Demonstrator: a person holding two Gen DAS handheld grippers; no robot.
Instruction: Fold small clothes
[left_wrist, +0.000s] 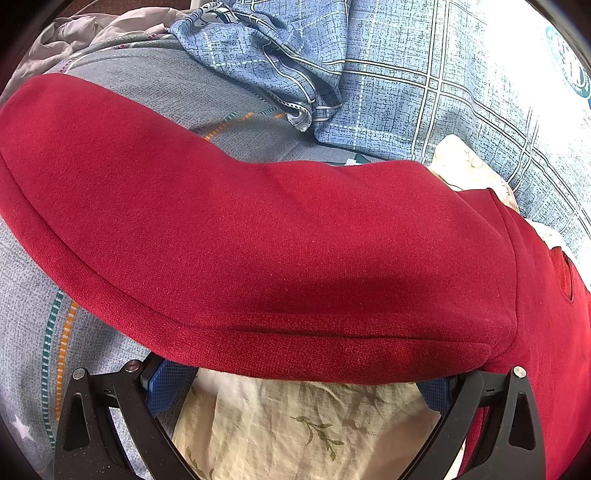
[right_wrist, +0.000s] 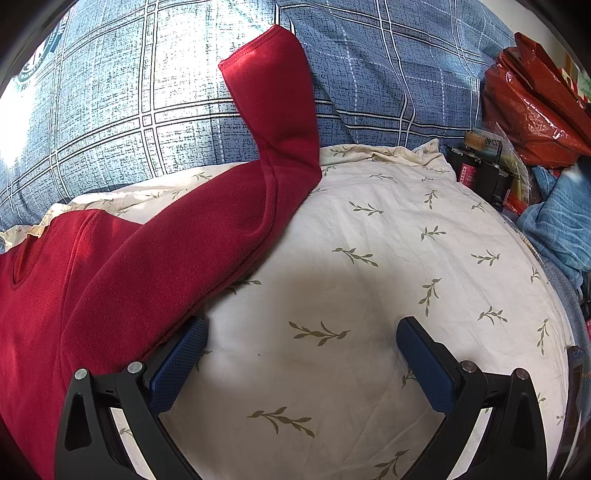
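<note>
Red fleece top (right_wrist: 110, 280) spread across a cream leaf-print pillow (right_wrist: 369, 266), one sleeve (right_wrist: 277, 122) angled up onto the blue checked quilt (right_wrist: 110, 122). Right gripper (right_wrist: 301, 354): fingers wide apart above bare pillow, left pad (right_wrist: 177, 365) at the garment's edge. Left gripper (left_wrist: 295, 384): fingers spread, tips apparently hidden under the top's other sleeve (left_wrist: 258, 240).

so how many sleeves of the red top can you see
2: one sleeve stretches across the left gripper's view, the other sleeve bends up onto the blue plaid bedding in the right gripper's view.
</note>
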